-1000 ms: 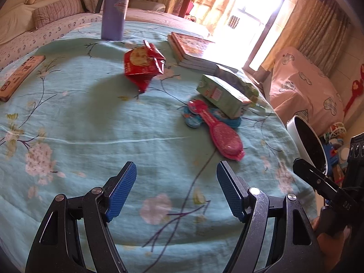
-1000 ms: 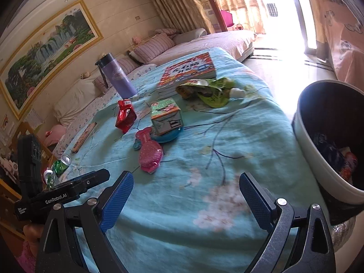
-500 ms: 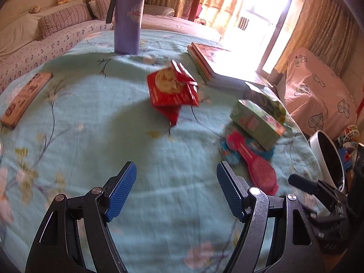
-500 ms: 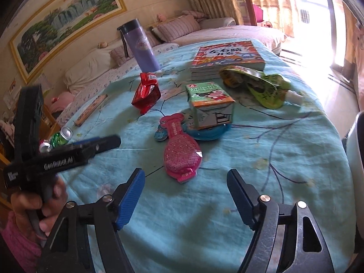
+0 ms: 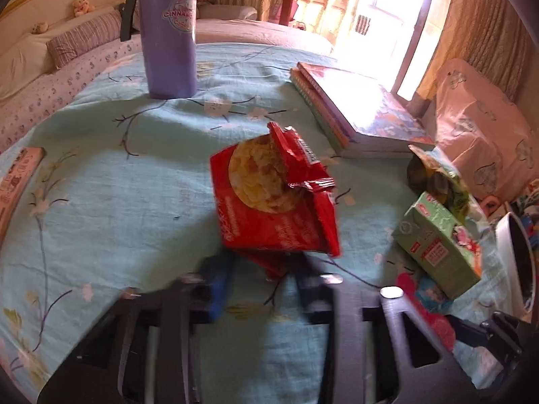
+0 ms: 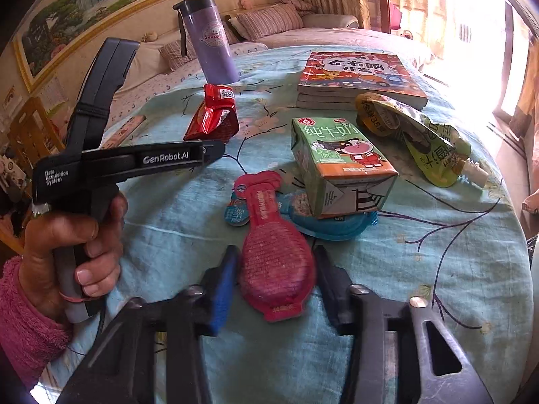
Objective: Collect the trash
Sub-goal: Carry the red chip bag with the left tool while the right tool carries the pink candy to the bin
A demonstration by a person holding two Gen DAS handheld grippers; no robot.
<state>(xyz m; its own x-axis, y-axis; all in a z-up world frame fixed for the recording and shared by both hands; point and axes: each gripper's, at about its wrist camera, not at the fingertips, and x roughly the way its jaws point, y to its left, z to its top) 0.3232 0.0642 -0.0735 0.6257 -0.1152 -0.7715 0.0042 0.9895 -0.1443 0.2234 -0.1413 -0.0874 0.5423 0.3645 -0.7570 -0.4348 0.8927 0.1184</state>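
Observation:
A red snack wrapper (image 5: 276, 202) lies crumpled on the teal tablecloth; my left gripper (image 5: 261, 286) is open with its fingers either side of the wrapper's near tip. It also shows in the right wrist view (image 6: 214, 114). My right gripper (image 6: 273, 286) is open around a pink spoon-shaped packet (image 6: 274, 262). A green milk carton (image 6: 337, 165) rests on a blue packet (image 6: 337, 227). A green juice pouch (image 6: 421, 138) lies behind it. The white trash bin (image 5: 515, 262) stands at the table's right edge.
A purple flask (image 5: 168, 30) stands at the back of the table. A stack of books (image 5: 357, 111) lies at the back right. A flat box (image 5: 17, 181) lies at the left edge. A sofa and bright doorway are beyond.
Both grippers moved forward over the table and narrowed. The left reached the red wrapper; the right reached the pink packet, which now sits between its fingers.

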